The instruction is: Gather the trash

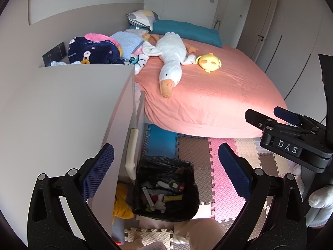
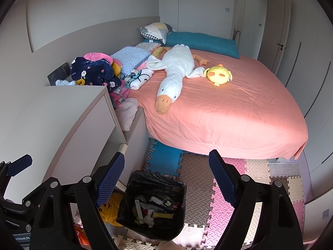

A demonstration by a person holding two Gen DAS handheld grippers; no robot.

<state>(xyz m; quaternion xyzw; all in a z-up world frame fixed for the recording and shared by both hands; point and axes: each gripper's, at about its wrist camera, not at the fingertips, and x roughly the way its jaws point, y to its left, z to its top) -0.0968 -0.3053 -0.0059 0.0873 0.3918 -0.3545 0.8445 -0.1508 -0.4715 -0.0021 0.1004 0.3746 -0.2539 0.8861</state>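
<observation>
hand-held gripper (image 2: pixel 166 179) hangs open above trash bin (image 2: pixel 154 206).

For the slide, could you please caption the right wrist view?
Open right gripper above a bag-lined trash bin, goose plush on the pink bed beyond.

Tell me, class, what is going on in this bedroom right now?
A person holds a two-finger gripper in each hand above a bin lined with a black bag, which stands on foam floor mats beside the bed. The left gripper and right gripper are both open and hold nothing. The bag already has mixed scraps in it. A plush goose and a yellow plush chick lie on the bed.
</observation>
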